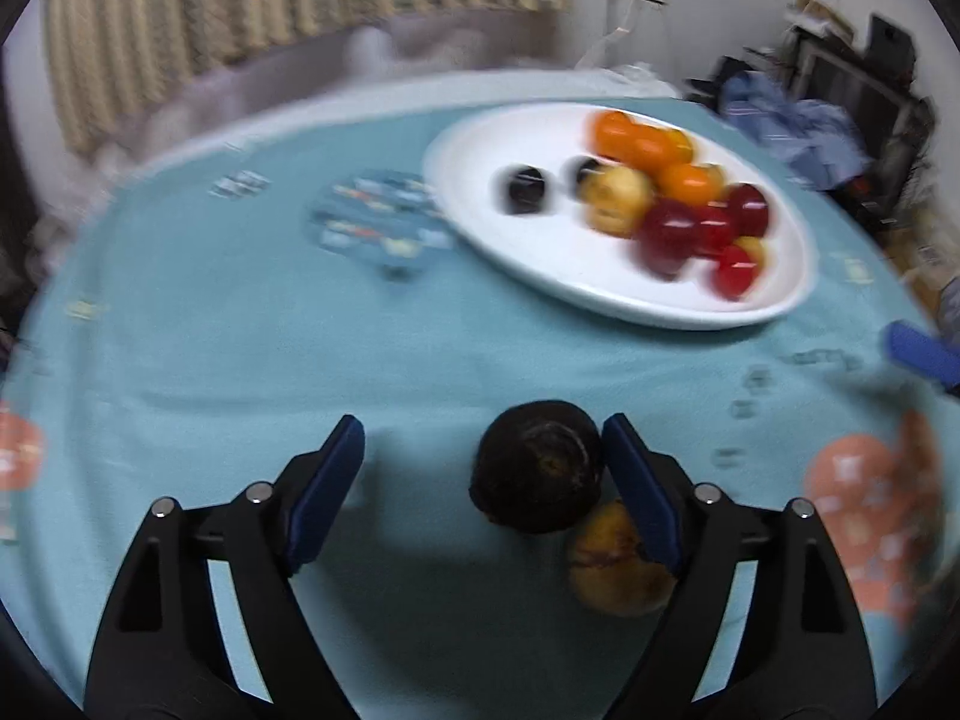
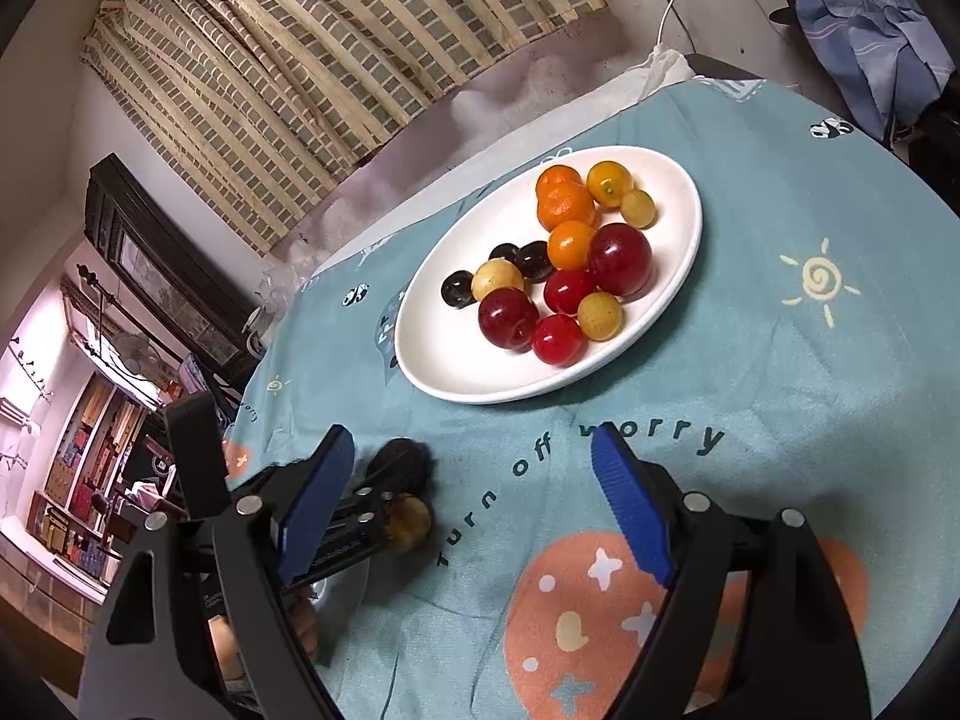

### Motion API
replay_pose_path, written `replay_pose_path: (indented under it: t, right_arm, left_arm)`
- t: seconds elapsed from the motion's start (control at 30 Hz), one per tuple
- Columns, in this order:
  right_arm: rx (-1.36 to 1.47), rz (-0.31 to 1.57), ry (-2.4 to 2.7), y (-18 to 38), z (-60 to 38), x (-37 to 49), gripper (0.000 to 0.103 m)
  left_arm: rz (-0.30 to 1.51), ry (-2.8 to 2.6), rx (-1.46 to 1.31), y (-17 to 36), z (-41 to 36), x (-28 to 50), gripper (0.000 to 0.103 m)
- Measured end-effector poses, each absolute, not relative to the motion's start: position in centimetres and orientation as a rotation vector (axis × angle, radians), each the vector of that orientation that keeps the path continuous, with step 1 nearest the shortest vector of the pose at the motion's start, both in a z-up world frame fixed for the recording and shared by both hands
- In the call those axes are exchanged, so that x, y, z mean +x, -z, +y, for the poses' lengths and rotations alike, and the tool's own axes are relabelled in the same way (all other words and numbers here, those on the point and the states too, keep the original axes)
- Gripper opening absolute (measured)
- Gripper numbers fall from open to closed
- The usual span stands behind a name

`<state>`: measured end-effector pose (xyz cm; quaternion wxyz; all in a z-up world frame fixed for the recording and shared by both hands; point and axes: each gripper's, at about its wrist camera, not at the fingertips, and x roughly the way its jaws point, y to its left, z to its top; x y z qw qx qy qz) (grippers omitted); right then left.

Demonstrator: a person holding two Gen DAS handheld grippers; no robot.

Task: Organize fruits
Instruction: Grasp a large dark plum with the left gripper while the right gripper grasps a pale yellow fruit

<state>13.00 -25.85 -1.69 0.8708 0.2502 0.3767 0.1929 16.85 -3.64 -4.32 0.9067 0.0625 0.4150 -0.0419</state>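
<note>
Left claw [image 1: 483, 492] stands wide apart over the counter [image 1: 240, 360], a dark plum [image 1: 537, 468] lying between its fingers and touching the right pad, a yellow fruit [image 1: 618, 570] just beside it at five o'clock. Right claw [image 2: 474, 504] hangs apart too, holding nothing. Most fruit already sits on the plate [image 2: 444, 360] at one o'clock. The step in hand looks like picking up the plum; next, centre the claw, close gently, and avoid nudging the yellow one.
</note>
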Motion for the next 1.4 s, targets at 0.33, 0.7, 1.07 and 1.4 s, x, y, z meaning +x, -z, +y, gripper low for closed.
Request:
replay_pose_path:
  t: [0.33,0.7,1.07,1.4]
  right_arm:
    - [0.367,0.766,-0.446,1.4,-23.0,12.2,0.082]
    - [0.143,0.807,-0.518,3.2,-18.0,11.4,0.082]
    - [-0.044,0.800,-0.507,4.9,-13.4,12.0,0.074]
    - [-0.009,0.881,-0.522,6.5,-12.4,13.5,0.038]
  left_arm:
    - [0.834,0.066,0.045,4.1,0.2,15.7,0.085]
    - [0.856,0.112,0.085,5.0,-0.8,15.8,0.045]
    - [0.847,0.088,0.010,4.5,1.0,16.0,0.045]
    - [0.866,0.096,0.014,5.1,0.8,16.3,0.045]
